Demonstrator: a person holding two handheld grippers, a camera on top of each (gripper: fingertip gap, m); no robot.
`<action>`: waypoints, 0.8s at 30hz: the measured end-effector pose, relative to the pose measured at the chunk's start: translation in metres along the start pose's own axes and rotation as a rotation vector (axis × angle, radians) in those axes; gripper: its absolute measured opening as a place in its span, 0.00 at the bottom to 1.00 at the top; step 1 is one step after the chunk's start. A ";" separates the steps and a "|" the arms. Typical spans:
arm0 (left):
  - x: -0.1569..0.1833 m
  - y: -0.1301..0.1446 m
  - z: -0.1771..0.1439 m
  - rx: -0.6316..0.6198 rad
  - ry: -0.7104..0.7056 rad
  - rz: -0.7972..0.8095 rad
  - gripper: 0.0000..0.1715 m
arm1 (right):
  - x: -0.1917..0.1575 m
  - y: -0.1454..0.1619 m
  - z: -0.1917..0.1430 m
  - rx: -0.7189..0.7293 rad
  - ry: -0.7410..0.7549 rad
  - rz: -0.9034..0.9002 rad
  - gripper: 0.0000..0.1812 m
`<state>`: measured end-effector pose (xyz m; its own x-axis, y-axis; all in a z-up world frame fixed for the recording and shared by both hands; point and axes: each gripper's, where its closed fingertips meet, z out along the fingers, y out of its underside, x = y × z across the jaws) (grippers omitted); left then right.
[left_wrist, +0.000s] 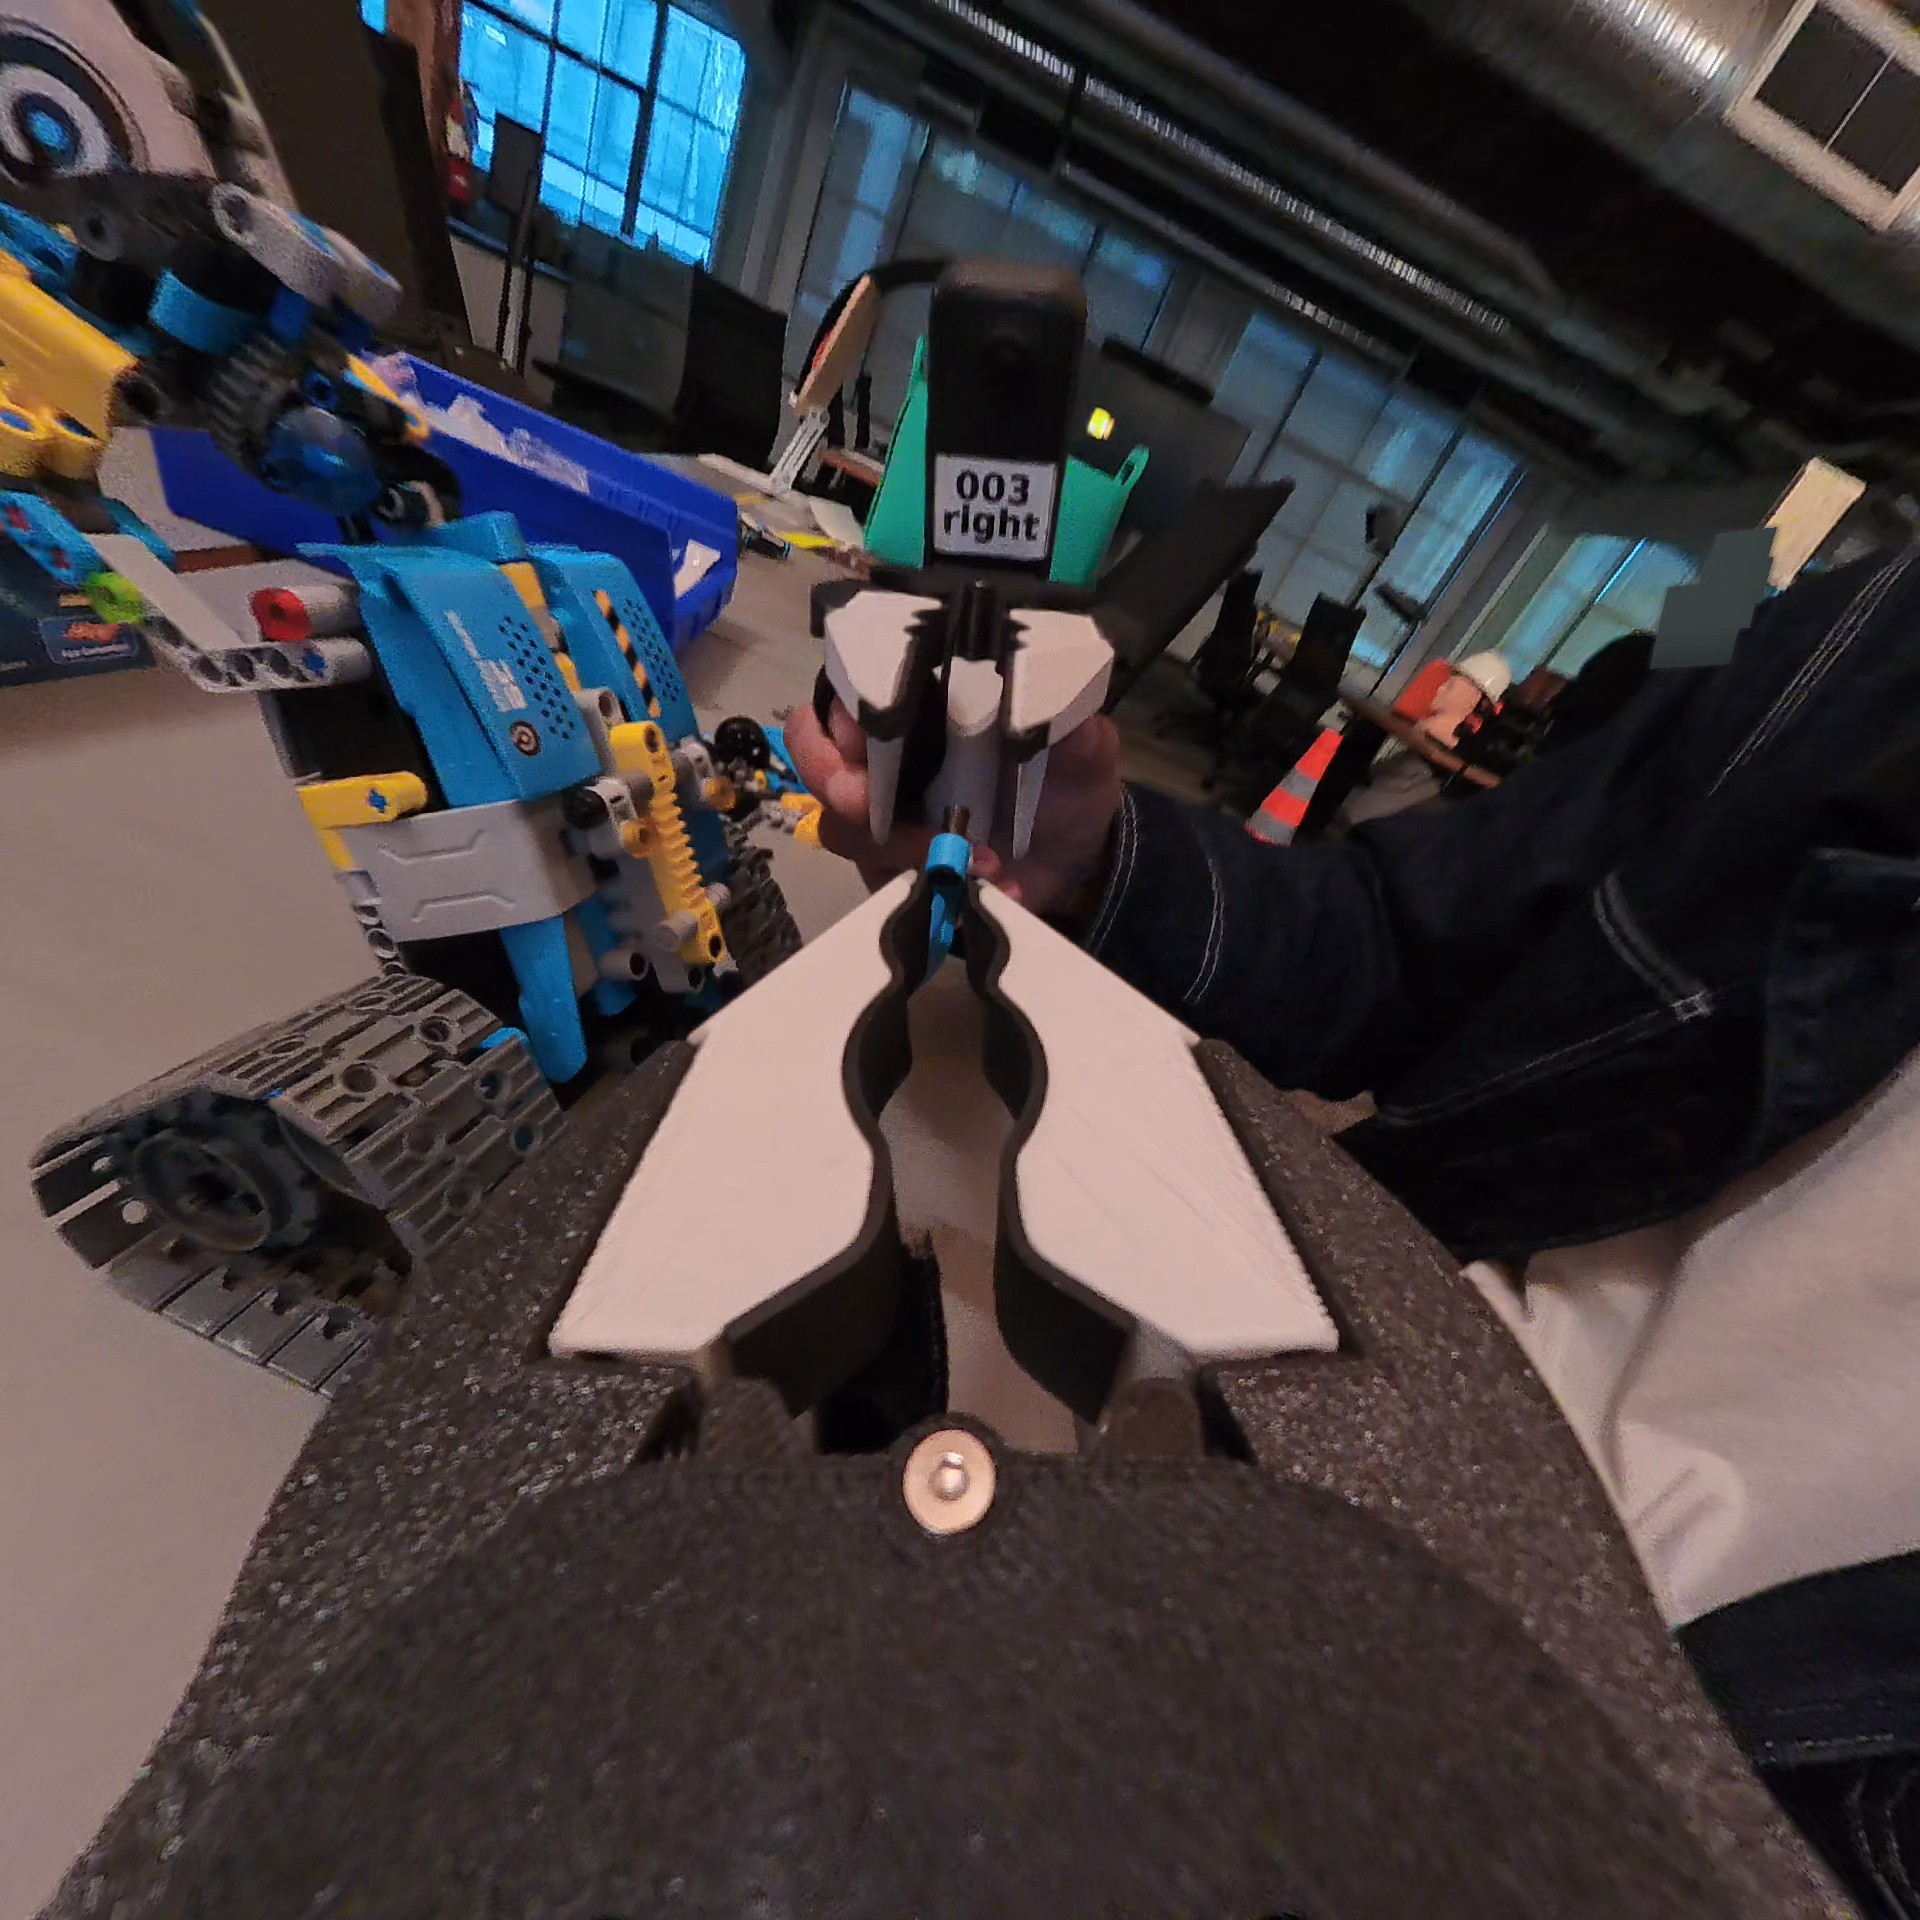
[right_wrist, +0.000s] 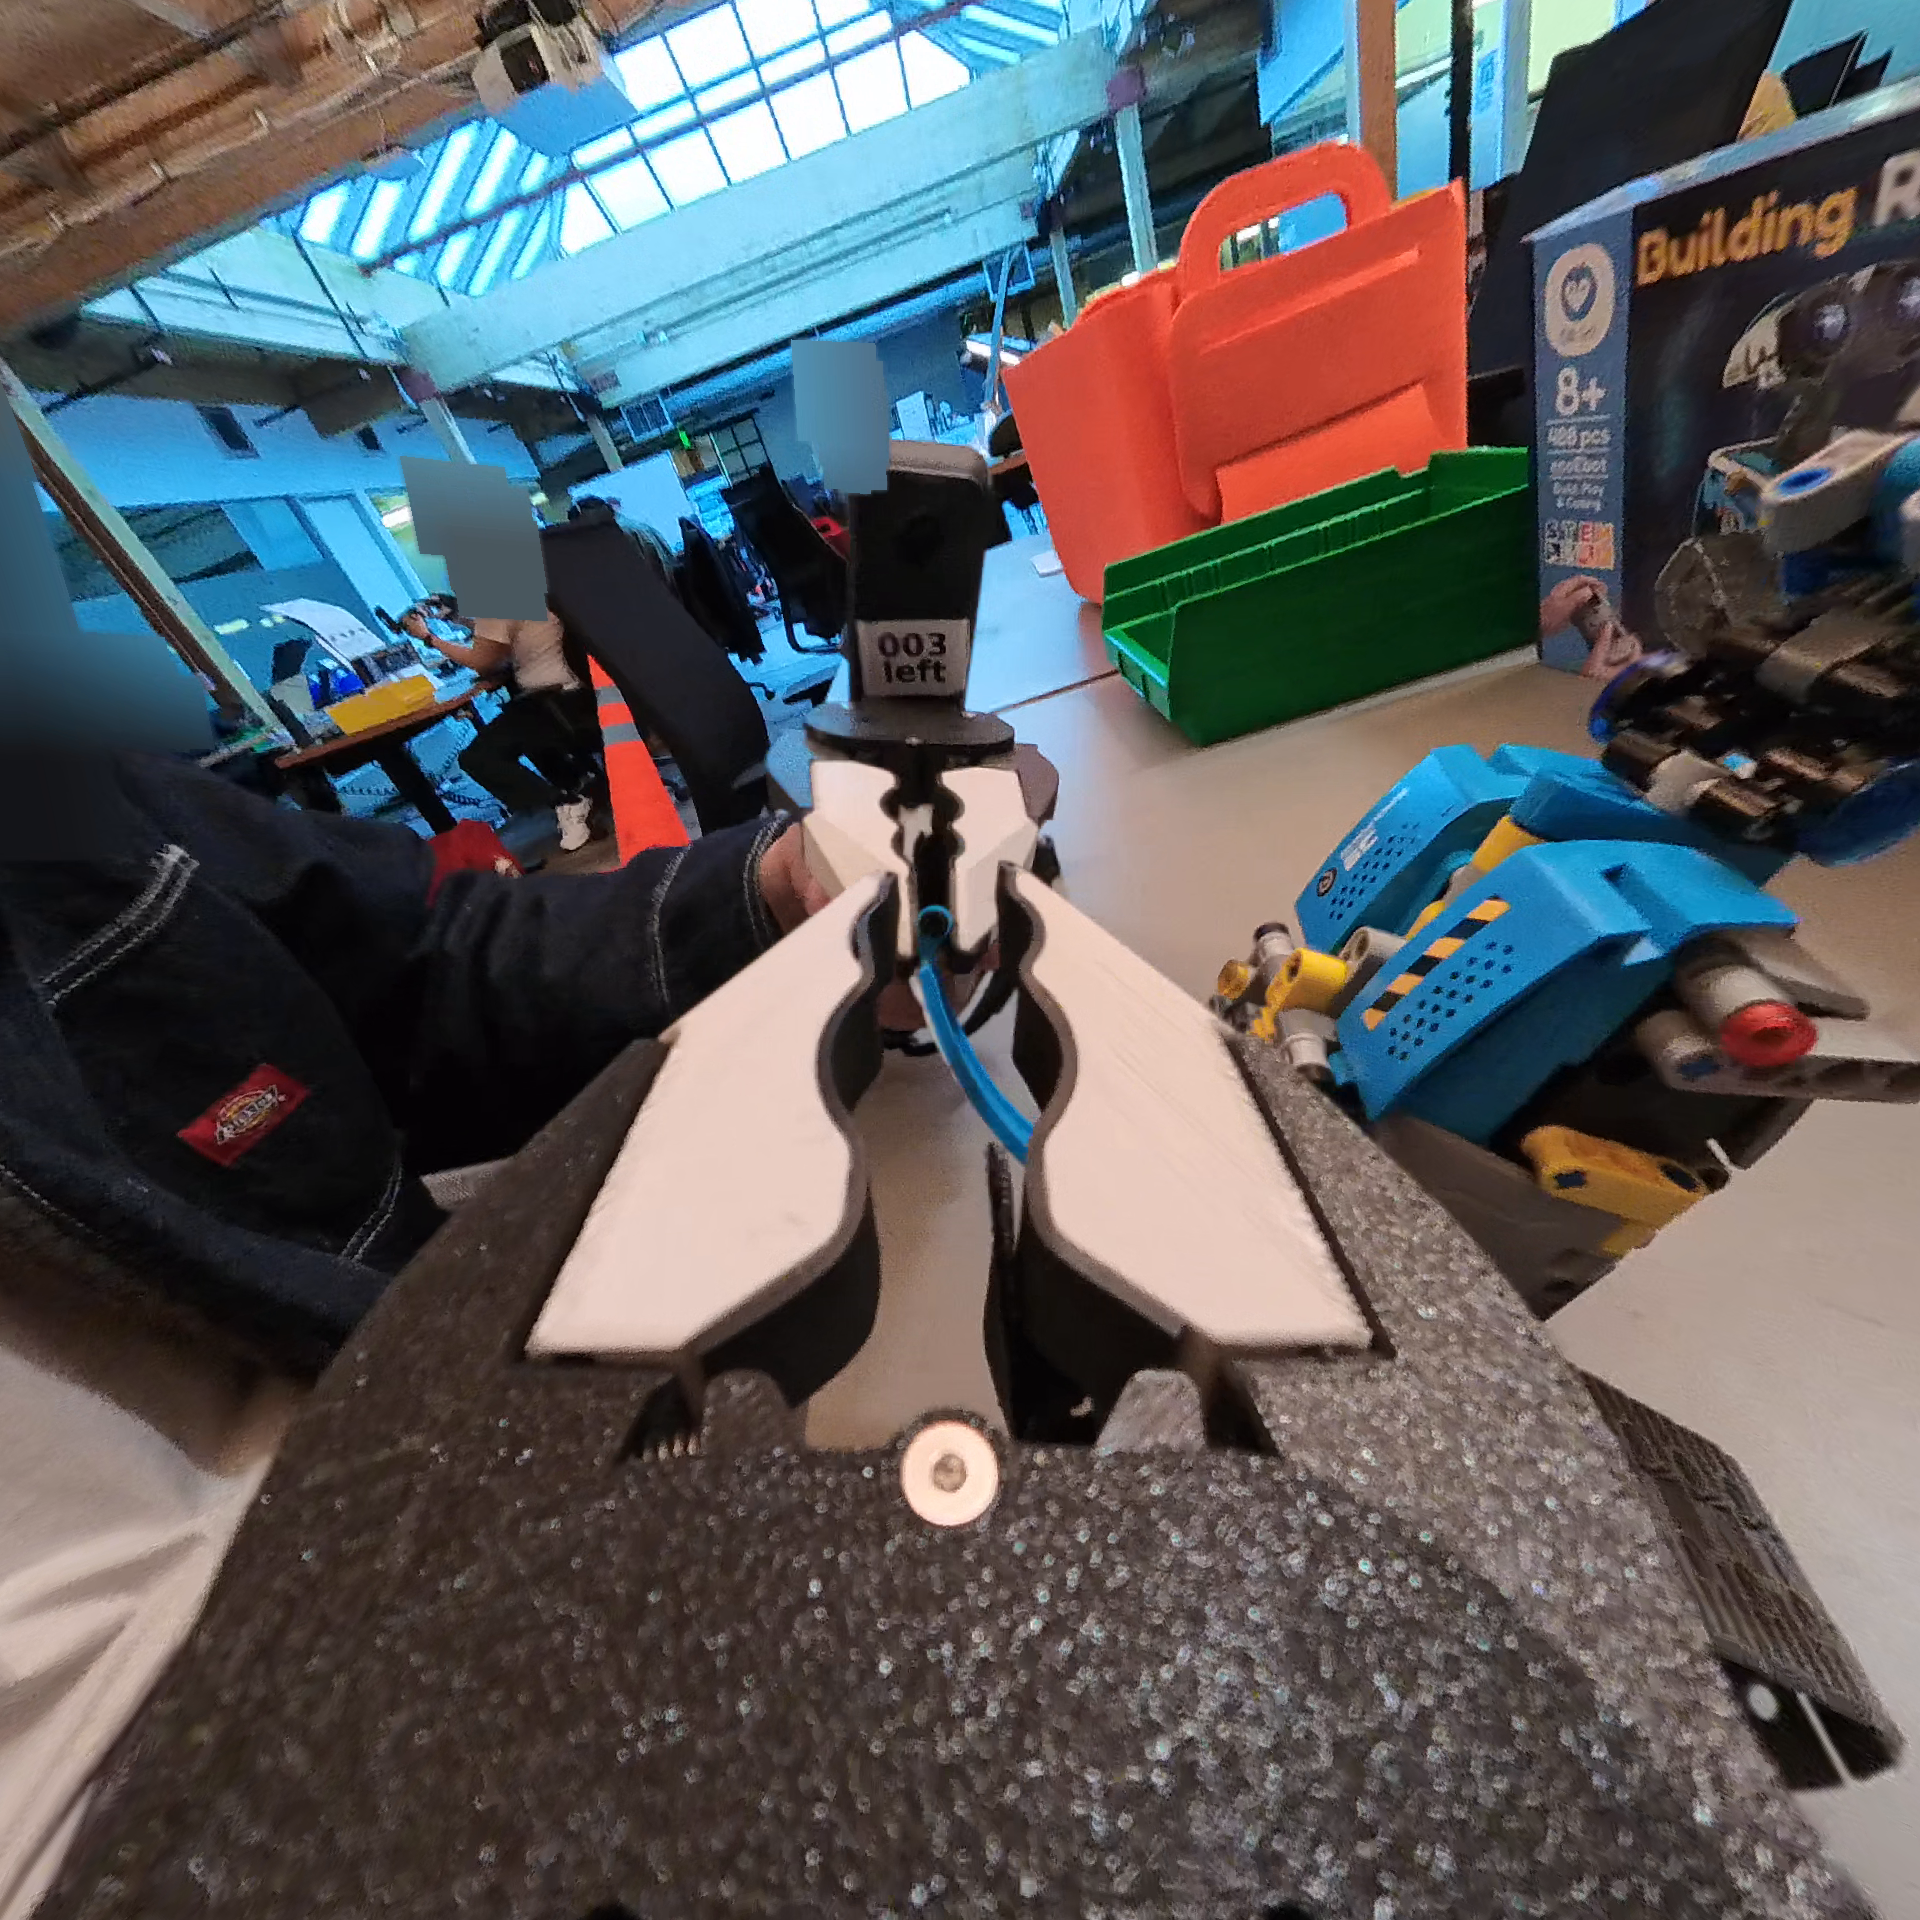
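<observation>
Left wrist view showed the left gripper (left_wrist: 943, 894) with its white, black-lined fingers (left_wrist: 769, 1132) drawn narrow at the tips, pinching a small blue connector piece (left_wrist: 948, 868) with a short metal-looking pin at its top. Facing it head-on, the right gripper (left_wrist: 951, 821) hung just beyond the piece, held in a hand (left_wrist: 1049, 810) in a dark denim sleeve (left_wrist: 1455, 883); its pale fingers stood a little apart, and I could not tell whether they touched the piece.

Right wrist view showed the right gripper (right_wrist: 940, 894) with its fingers (right_wrist: 1153, 1164) narrowed but not closed, a thin blue tube (right_wrist: 971, 1049) curving up between them, lying against the right-hand finger, toward the left gripper (right_wrist: 935, 935) opposite. Whether the right fingers actually pinched the tube could not be told.

Close beside the grippers, on the pale worktop (right_wrist: 1714, 1382), stood a blue, yellow and grey tracked toy robot (left_wrist: 499, 790) (right_wrist: 1538, 997), its grey track (left_wrist: 281, 1164) nearly touching the left gripper's dark foam body. Behind it lay a blue bin (left_wrist: 582, 488). Toward the far edge of the worktop sat a green bin (right_wrist: 1320, 613), an orange bag (right_wrist: 1278, 364) and the toy's printed box (right_wrist: 1745, 395). An orange traffic cone (left_wrist: 1294, 790) stood on the floor beyond.
</observation>
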<state>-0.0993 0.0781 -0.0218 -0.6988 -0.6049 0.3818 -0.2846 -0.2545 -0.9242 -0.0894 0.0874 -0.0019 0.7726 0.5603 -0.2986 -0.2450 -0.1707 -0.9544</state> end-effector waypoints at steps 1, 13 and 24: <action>-0.001 0.003 0.002 -0.019 -0.012 0.015 0.02 | 0.001 0.005 0.003 -0.026 0.009 -0.009 0.09; -0.004 0.006 0.002 -0.038 -0.065 0.094 0.02 | -0.002 0.020 0.008 -0.110 -0.008 -0.022 0.02; 0.001 0.001 0.004 -0.013 -0.060 0.104 0.04 | -0.005 0.018 0.008 -0.113 -0.026 0.004 0.01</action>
<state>-0.0974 0.0748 -0.0222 -0.6849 -0.6714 0.2829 -0.2212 -0.1783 -0.9588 -0.1024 0.0878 -0.0180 0.7559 0.5801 -0.3036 -0.1795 -0.2623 -0.9482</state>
